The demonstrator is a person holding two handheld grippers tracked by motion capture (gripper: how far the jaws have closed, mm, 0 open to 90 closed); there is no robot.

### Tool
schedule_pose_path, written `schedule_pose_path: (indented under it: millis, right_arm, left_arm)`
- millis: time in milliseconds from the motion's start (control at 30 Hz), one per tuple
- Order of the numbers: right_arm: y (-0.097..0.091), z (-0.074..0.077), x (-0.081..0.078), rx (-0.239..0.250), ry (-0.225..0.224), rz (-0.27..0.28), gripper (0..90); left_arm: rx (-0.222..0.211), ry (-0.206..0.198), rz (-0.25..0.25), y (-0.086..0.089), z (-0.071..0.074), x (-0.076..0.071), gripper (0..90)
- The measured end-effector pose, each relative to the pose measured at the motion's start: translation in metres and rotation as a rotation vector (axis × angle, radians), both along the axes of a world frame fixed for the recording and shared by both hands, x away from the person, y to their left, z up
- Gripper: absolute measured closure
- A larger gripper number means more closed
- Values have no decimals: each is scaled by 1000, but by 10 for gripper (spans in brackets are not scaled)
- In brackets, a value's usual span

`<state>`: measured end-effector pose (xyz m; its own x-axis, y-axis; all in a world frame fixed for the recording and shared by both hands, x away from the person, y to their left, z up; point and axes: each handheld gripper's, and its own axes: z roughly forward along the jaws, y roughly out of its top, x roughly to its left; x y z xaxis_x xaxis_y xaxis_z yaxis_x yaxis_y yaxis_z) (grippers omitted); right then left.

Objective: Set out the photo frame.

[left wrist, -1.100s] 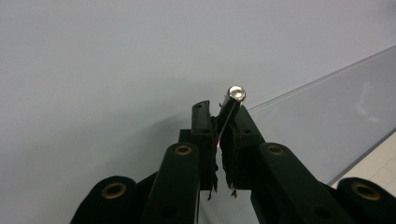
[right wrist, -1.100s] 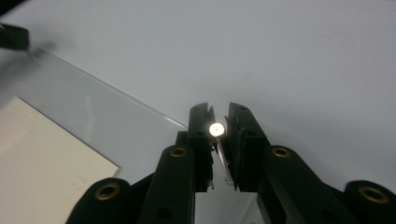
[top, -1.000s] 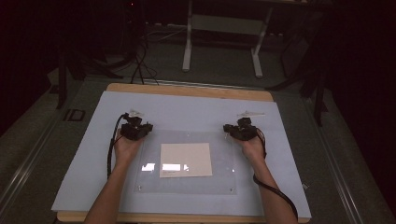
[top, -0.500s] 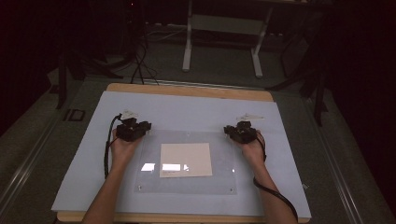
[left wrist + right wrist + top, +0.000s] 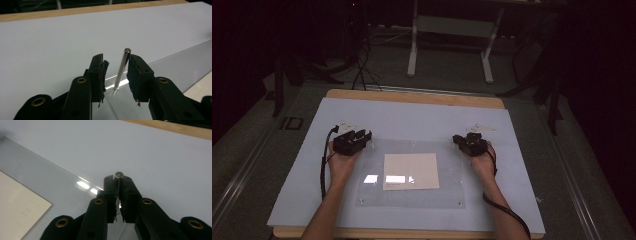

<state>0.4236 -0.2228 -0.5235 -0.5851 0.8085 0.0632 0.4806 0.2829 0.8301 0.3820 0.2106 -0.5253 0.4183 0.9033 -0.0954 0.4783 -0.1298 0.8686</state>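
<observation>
A clear plastic plate (image 5: 377,187) lies on the white sheet (image 5: 412,120), with a beige paper (image 5: 411,171) under its middle. At the plate's far left corner my left gripper (image 5: 363,135) stands open around an upright metal pin (image 5: 121,67). The pin leans against the right jaw, and a gap shows on its other side (image 5: 116,60). At the far right corner my right gripper (image 5: 461,140) is shut on a second metal pin (image 5: 119,174), whose round head sticks up above the jaws (image 5: 117,180).
The wooden table edge (image 5: 412,97) runs along the far side. Small screws (image 5: 460,203) mark the plate's near corners. Black cables (image 5: 322,170) trail from both grippers along the forearms. A metal stand (image 5: 447,30) sits on the dark floor beyond.
Both hands have drifted slightly toward the person, settling at the plate's far corners. The plate and paper have not moved.
</observation>
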Motion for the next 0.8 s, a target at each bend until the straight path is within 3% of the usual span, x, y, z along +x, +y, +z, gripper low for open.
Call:
schedule_pose_path:
  millis: [33,67,200,467,633,667,800]
  right_arm:
    - [0,0,0,0,0,0,843]
    - [1,1,-1,-30,-13,2,849]
    - [1,0,-1,-26,-14,2,849]
    - [1,0,-2,-25,-14,-2,847]
    - [-1,2,-3,6,-21,3,777]
    - [-4,5,-4,16,-33,1,784]
    - [-6,6,-3,12,-30,11,826]
  left_arm:
    - [0,0,0,0,0,0,663]
    - [14,-7,3,-2,-3,-2,690]
    - [41,-12,6,-7,-7,-5,755]
    - [17,-41,8,-14,-2,-4,779]
    - [10,-49,20,-15,-2,-1,788]
    - [2,-44,23,-14,-3,0,832]
    - [-8,-43,23,-13,-4,0,837]
